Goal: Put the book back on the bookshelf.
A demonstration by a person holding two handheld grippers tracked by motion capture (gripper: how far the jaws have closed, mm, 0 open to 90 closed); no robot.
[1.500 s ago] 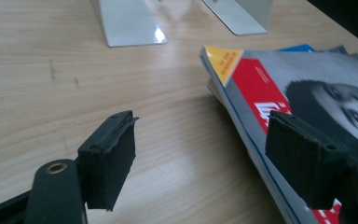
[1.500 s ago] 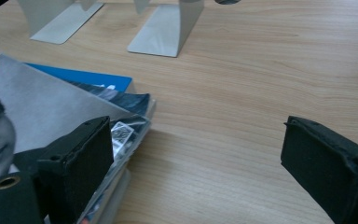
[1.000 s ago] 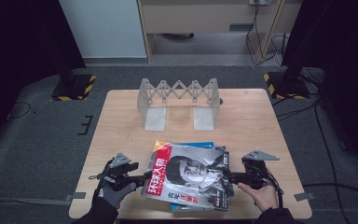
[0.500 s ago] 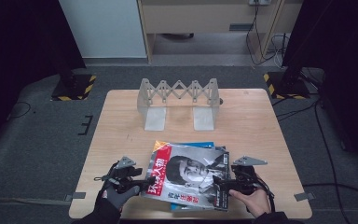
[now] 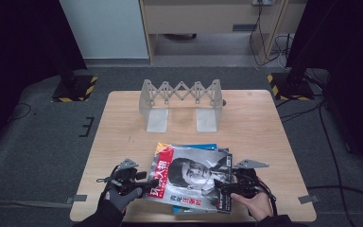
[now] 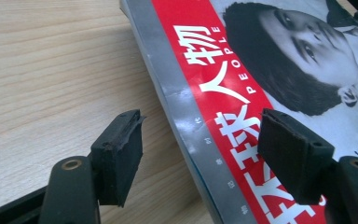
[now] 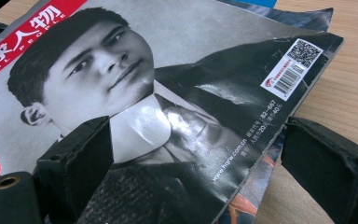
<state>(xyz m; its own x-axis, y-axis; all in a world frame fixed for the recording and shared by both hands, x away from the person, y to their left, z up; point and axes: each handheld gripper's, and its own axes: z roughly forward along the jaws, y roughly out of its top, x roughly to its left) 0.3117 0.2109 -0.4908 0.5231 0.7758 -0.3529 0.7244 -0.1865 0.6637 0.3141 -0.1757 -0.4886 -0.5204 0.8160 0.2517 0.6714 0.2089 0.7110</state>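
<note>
Lining up to lift the glossy red-and-grey portrait magazine, topmost of a small stack at the near edge of the wooden bench. Left gripper open astride its spine, jaws just narrowing; right gripper open astride the opposite edge. Next: pinching both edges together. No containers about.

The magazine on top has a glossy paper cover that catches the light. Beneath it, the table is pale matt wood with fine grain. Behind the magazine, the folding rack looks like dull grey plastic.
</note>
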